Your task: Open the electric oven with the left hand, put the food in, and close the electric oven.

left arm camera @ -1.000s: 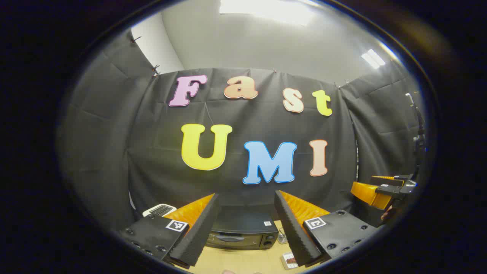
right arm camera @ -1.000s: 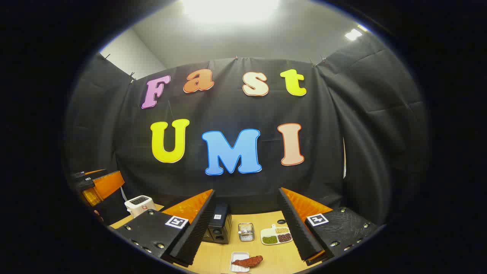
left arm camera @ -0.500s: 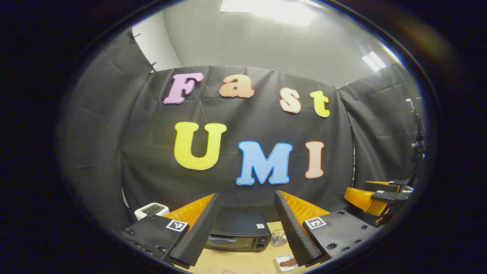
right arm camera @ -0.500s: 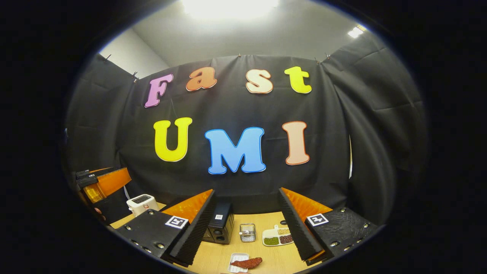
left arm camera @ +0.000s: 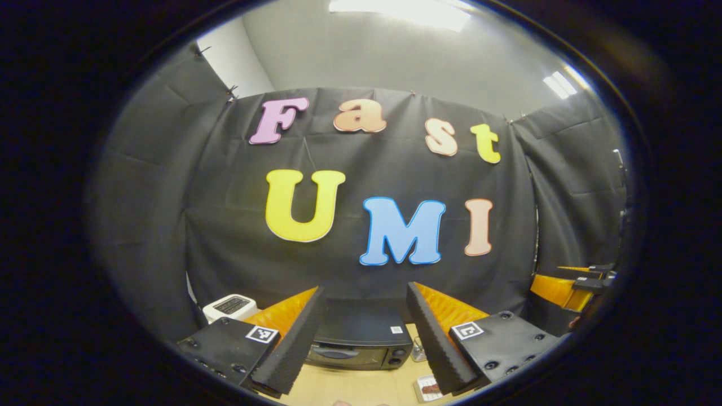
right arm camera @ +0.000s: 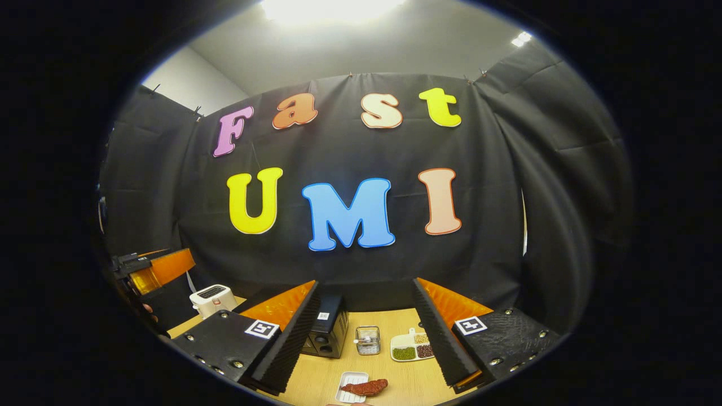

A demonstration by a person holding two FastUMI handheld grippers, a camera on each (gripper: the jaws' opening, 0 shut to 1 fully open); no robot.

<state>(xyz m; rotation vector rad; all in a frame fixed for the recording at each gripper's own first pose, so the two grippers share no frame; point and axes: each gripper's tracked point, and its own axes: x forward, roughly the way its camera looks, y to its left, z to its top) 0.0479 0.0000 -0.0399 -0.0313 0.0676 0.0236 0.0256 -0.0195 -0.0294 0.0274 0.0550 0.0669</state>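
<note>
Oven (left arm camera: 361, 344) shut, low between wide, empty left fingers (left arm camera: 364, 338). Food (right arm camera: 366, 387) on tray, on table (right arm camera: 395, 383), under wide, empty right fingers (right arm camera: 364, 332). Nothing done: opening, loading, closing left.

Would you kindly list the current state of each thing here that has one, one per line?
electric oven: door shut, standing on the table.
food: lying on its small white tray, not yet picked up.
left gripper: open, holding nothing.
right gripper: open, holding nothing.
divided dish: filled with beans.
</note>
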